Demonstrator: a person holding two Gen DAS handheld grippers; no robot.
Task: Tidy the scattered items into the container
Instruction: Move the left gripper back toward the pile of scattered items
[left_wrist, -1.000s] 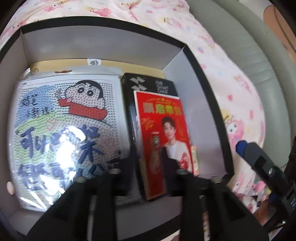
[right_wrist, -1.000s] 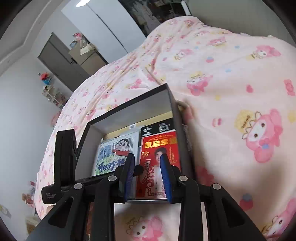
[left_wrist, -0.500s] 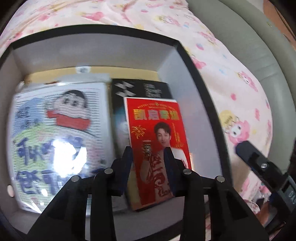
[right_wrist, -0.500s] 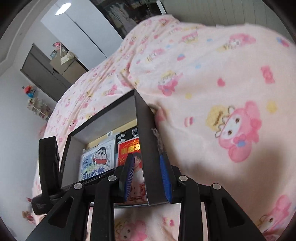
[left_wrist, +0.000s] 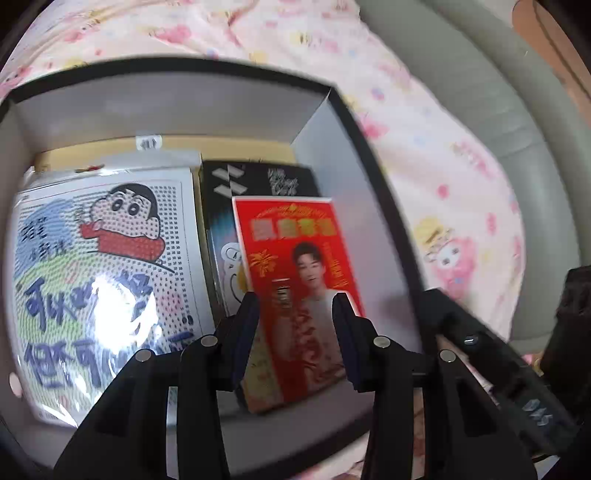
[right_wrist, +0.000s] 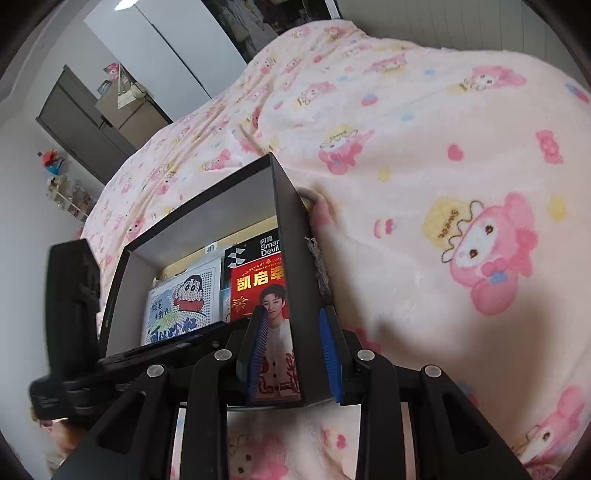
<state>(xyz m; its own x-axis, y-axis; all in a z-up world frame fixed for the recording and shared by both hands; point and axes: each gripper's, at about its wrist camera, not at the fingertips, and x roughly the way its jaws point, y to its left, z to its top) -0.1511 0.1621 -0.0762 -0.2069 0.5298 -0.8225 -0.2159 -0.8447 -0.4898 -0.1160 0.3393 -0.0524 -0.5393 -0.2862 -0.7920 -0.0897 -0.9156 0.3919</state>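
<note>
A black box (left_wrist: 354, 110) with grey inner walls sits on the bed. Inside it lie a cartoon bead-art card (left_wrist: 103, 266), a black carton (left_wrist: 258, 181) and a red card with a person's picture (left_wrist: 295, 251), which leans on the carton. My left gripper (left_wrist: 297, 314) hovers over the red card's lower half; its jaws are opening and the pads stand clear of the card. In the right wrist view my right gripper (right_wrist: 291, 332) is open, its blue pads (right_wrist: 327, 343) straddling the box's right wall (right_wrist: 299, 258) without pressing on it.
A pink cartoon-print blanket (right_wrist: 443, 184) surrounds the box on all sides. A grey padded headboard (left_wrist: 480, 92) runs along the right. A yellow flat item (left_wrist: 221, 144) lies at the box's back. A dark cabinet (right_wrist: 85, 125) and white wardrobe stand far off.
The left gripper's fingers have spread and drawn back from the red card, which stays in the box. The right gripper has shifted right, from over the red card to astride the box's right wall.
</note>
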